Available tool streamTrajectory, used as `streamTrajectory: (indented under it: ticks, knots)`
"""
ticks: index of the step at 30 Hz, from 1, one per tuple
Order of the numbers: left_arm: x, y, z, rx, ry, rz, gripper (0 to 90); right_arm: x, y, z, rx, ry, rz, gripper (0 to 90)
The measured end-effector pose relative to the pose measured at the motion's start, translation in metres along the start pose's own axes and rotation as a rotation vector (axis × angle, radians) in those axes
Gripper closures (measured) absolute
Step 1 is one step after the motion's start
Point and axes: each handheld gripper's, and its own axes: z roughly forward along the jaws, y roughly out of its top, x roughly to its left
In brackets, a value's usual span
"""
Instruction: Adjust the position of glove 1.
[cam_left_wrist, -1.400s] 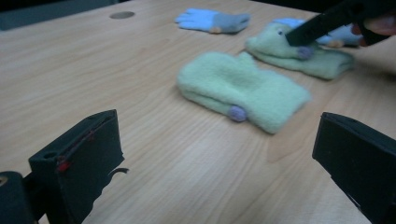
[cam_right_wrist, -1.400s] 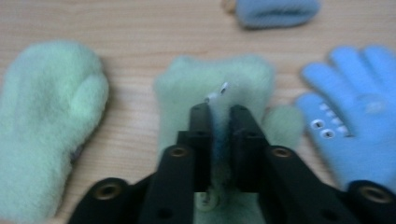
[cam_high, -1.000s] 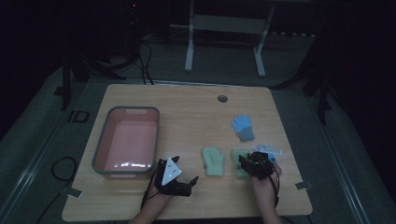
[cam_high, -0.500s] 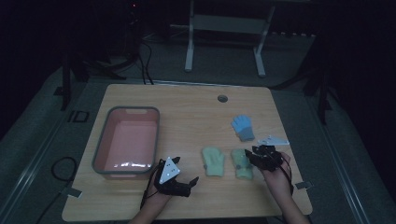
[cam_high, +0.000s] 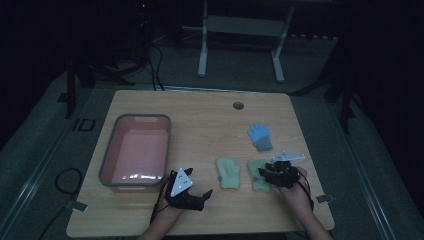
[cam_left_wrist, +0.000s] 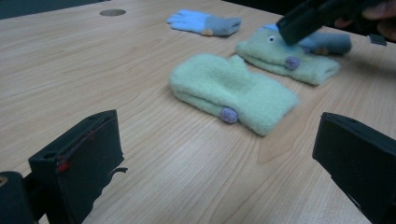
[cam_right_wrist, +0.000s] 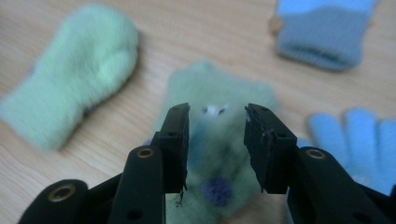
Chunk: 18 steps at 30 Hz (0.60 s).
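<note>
Room dim, surroundings near black; worktop (cam_high: 200, 115) faintly lit from above. Glare patch inside bin (cam_high: 135, 176). Right gripper view blurred close up.

A tub (cam_high: 136, 150) sits at the table's (cam_high: 200, 107) left; two mittens (cam_high: 228, 173) lie lower centre, a glove (cam_high: 260, 136) upper right of them.

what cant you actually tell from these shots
- High view: the right gripper covers part of the right green mitten; whether its fingers touch it cannot be told.
- Right gripper view: that mitten's face is blurred.
- Left gripper view: the blue glove behind that mitten is mostly hidden by the mitten and the right gripper.
- High view: the pink tub interior is dim.
</note>
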Motion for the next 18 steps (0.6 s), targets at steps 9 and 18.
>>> streamTrajectory:
  ticks: [9,18]
  knots:
    - [-0.001,0.0,0.0,0.007,0.002,0.0,1.8,0.007,-0.012,0.008,0.028,-0.045,-0.037,60.5]
    - [-0.001,0.0,0.0,0.007,0.003,0.001,1.8,0.02,-0.008,0.003,-0.006,-0.079,0.007,83.2]
